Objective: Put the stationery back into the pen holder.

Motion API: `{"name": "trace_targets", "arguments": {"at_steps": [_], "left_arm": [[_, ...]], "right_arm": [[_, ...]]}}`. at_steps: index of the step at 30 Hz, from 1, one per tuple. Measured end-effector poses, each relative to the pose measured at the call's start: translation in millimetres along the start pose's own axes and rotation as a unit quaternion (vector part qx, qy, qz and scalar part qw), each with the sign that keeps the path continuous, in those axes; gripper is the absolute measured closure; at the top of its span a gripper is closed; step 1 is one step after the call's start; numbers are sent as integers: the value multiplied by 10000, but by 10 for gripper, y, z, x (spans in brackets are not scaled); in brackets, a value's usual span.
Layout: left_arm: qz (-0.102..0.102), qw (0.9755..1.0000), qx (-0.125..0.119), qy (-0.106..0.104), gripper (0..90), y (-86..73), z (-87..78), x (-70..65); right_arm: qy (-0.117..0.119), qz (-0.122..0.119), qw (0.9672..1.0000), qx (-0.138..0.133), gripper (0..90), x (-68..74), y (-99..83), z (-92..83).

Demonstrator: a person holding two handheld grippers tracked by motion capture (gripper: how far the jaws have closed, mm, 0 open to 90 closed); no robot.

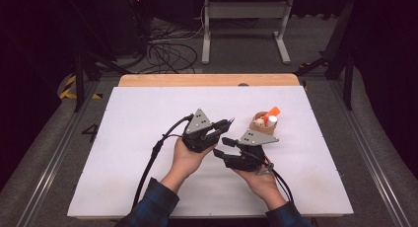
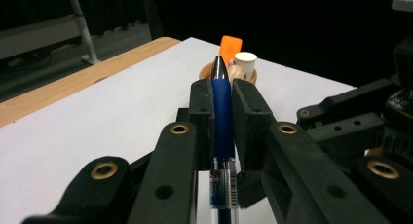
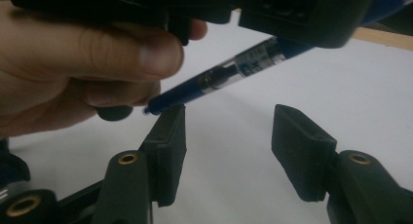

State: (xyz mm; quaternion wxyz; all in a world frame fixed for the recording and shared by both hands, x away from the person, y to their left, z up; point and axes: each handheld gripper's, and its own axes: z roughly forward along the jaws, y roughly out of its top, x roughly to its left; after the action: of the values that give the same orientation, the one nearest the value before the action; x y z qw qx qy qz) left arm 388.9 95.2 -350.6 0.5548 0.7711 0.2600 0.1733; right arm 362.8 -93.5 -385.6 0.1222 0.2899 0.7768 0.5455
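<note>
Near the middle of the white table [image 1: 148,138] we hold the left gripper [image 1: 223,124] with its jaws clamped on a blue pen [image 2: 222,112]. Along that gripper's own view the pen runs straight up between the two black pads, its dark tip poking out past them and its clear barrel with a printed label trailing back toward the camera. Just beyond the tip we see a small brown cup [image 2: 207,70] holding an orange piece [image 2: 230,45] and a pale rounded piece with a white cap [image 2: 242,63].

From above, the right gripper [image 1: 224,148] sits just beside the left one, nearer to us, with the cup [image 1: 263,124] close behind it on the table. Its jaws stand apart with nothing pressed between them. In the right gripper view the back end of the pen [image 3: 214,80] slants down to just above the left pad [image 3: 170,146], while the other pad is well clear of it. Our left hand [image 3: 83,68] wraps the gripper body above.
</note>
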Motion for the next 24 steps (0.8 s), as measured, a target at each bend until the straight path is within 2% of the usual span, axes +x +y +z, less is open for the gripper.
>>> {"name": "trace_targets", "arguments": {"at_steps": [5,16,19,24], "left_arm": [[49,10000,4,-12,802,-2,17,-29],[82,9999,-26,-89,801,-9,54,-119],[58,9999,-38,-99,801,-2,52,-127],[55,9999,-20,-133,801,-3,52,-130]], "right_arm": [[114,105,9998,-116,482,34,8,4],[92,317,9992,-219,518,18,-10,7],[163,422,9986,-266,536,-5,-21,8],[143,465,9985,-260,570,-26,-24,-2]]}}
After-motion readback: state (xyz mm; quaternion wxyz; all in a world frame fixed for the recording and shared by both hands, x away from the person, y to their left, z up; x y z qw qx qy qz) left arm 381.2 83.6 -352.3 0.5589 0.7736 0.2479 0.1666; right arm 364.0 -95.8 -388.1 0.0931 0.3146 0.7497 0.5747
